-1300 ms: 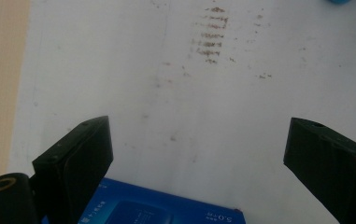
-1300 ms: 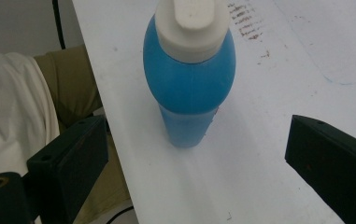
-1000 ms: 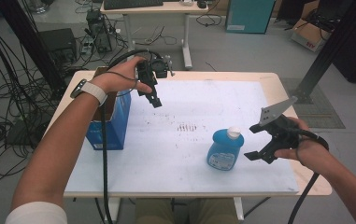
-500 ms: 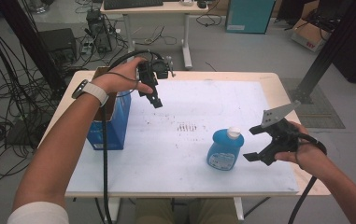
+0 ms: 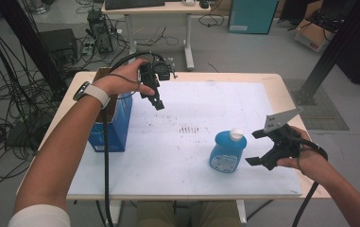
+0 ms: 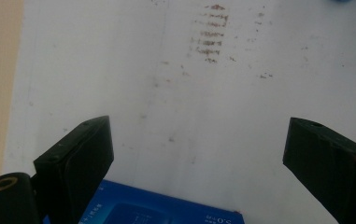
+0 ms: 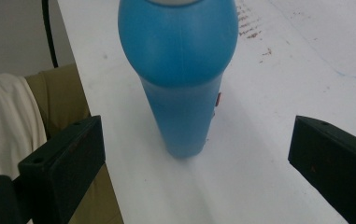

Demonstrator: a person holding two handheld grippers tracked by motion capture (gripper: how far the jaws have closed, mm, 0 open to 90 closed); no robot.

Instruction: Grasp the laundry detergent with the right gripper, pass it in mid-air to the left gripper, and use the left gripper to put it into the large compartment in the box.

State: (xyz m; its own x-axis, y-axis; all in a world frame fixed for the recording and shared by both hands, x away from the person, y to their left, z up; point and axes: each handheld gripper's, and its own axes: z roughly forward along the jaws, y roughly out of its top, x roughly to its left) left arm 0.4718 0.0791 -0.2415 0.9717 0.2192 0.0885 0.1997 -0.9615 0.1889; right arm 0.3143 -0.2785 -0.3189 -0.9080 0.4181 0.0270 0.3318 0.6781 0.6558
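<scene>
just beside the blue bottle (image 5: pixel 227 152), right gripper (image 5: pixel 259 147) gapes wide and empty near the table edge (image 5: pixel 291 191).

The bottle (image 5: pixel 227 151) is blue plastic with a white cap on top and a pale printed label low on the side that faces the person. It stands upright on the table's white sheet, toward the near right part of it, close to the near edge. Its shoulders are wide and rounded; seen edge-on in the right gripper view, the bottle (image 7: pixel 181 79) narrows below them to a slim, flat body, with a small red mark on one side near the base. It stands free, with nothing pressing on it. A patch of brown smudges marks the sheet a little way beyond it, toward the table's middle.
</scene>
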